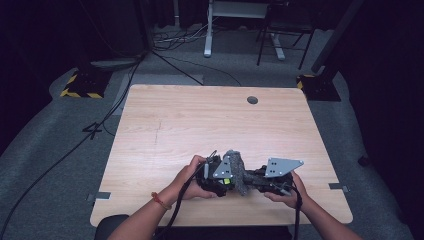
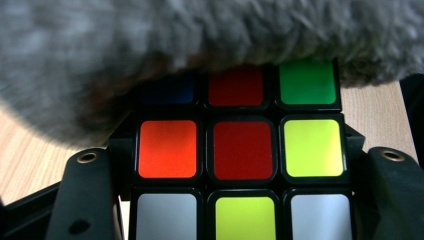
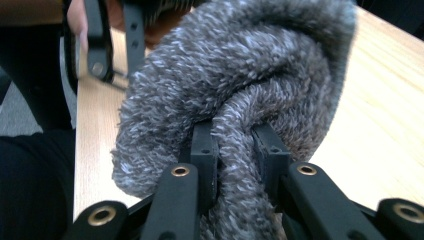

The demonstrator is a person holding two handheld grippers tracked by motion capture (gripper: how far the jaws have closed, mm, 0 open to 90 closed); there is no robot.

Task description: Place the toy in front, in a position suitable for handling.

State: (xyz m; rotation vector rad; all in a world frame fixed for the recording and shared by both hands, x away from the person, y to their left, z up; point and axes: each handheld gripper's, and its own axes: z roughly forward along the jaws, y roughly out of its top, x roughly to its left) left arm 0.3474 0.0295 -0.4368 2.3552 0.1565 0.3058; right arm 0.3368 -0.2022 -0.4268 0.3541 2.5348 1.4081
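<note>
Right claw (image 3: 235, 150) pinches grey fuzzy cloth (image 3: 240, 75), left claw (image 2: 240, 210) clamps puzzle cube (image 2: 242, 150), lower centre of tabletop (image 1: 200, 120)

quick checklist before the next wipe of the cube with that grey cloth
1. Left hand-held gripper shut on the puzzle cube, a jaw at each side: ok.
2. Right hand-held gripper pinching a fold of the grey fuzzy cloth: ok.
3. Cloth lying against the cube's top row: ok.
4. Cube face fully visible: not ok, cloth covers part of the top row.
5. Table around the hands free of obstacles: ok.
6. Cube resting on the table or lifted: cannot tell.
</note>
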